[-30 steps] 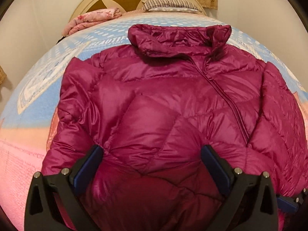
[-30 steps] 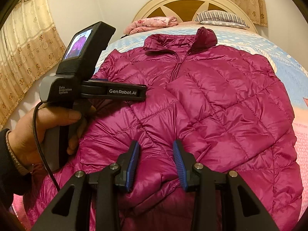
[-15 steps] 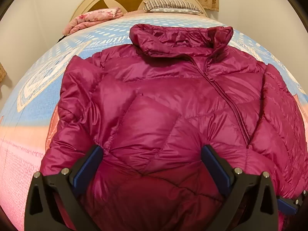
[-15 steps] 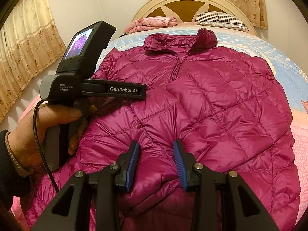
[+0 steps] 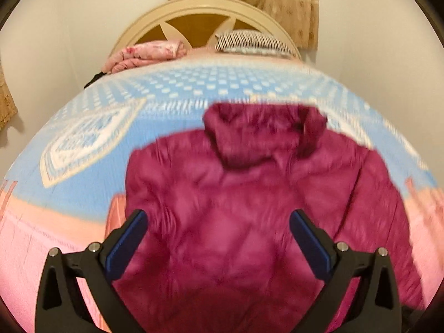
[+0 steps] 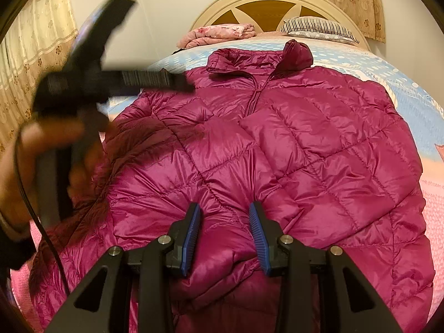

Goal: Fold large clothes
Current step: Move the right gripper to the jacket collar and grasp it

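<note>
The magenta puffer jacket (image 6: 277, 152) lies front-up on the bed (image 5: 91, 144), collar toward the headboard (image 6: 266, 8). The right hand-held gripper (image 6: 224, 222) pinches a hem fold, likely anchoring it. The left hand-held gripper (image 5: 216, 230), released and blurred, hovers above the jacket.

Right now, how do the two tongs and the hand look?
Both the left tongs and right tongs have black triangular-cutout arms, silver bolts and blue ribbed pads. The left hand, blurred, wears a dark sleeve; a thin black cable hangs beside it.
</note>
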Demonstrator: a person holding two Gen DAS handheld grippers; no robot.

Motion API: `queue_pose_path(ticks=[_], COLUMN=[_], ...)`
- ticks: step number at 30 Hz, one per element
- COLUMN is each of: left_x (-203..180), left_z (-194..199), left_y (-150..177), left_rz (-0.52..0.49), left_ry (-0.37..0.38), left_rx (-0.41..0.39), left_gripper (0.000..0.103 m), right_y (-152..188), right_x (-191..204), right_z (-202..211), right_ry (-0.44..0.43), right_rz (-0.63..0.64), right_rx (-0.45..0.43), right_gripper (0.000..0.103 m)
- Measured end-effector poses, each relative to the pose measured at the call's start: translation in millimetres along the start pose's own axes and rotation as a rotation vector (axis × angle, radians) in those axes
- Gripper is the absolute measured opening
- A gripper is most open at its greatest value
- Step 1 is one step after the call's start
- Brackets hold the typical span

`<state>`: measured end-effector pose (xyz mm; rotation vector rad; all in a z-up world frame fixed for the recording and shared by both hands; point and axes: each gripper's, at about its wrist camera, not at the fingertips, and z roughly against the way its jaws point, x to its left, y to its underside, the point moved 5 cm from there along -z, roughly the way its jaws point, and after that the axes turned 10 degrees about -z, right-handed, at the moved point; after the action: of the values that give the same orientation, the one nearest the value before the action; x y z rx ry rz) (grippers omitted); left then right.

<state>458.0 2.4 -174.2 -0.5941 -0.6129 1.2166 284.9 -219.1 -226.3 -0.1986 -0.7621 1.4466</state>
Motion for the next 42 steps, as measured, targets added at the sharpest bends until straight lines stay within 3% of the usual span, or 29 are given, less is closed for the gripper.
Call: queue_pose_path(ticks=[4, 8, 11, 20, 22, 26, 34, 36, 42], left_x=[1, 11, 16, 24, 25, 28, 30, 32, 34], left_z=[-32, -74, -88, -89, -88, -87, -85, -85, -85], left_y=[-8, 13, 29, 33, 34, 33, 35, 36, 37], left_rz=[0.002, -0.001, 0.015, 0.075, 0.091, 0.104, 0.118, 0.122, 0.13], left_ry=[-0.006, -0.087, -0.067, -0.007, 0.009, 0.025, 0.041, 0.045, 0.054], left_rx=[0.037, 0.119, 0.137, 0.129, 0.122, 0.112, 0.098, 0.096, 0.092], left_gripper=[0.103, 0.103, 0.103, 0.103, 0.103, 0.103, 0.103, 0.103, 0.103], right_y=[0, 0, 0, -9, -27, -82, -236, -268, -303], right_x=[0, -1, 0, 5, 7, 10, -48, -52, -64], right_z=[0, 0, -1, 5, 25, 50, -19, -49, -136], right_ry=[-0.002, -0.003, -0.001, -0.009, -0.043, -0.036, 0.144, 0.174, 0.339], right_rz=[-0.002, -0.004, 0.001, 0.007, -0.004, 0.039, -0.108, -0.107, -0.034], right_rx=[0.0, -0.001, -0.002, 0.026, -0.002, -0.068, -0.065, -0.022, 0.109], right_gripper=[0.039, 0.039, 0.039, 0.039, 0.044, 0.075, 0.076, 0.076, 0.076])
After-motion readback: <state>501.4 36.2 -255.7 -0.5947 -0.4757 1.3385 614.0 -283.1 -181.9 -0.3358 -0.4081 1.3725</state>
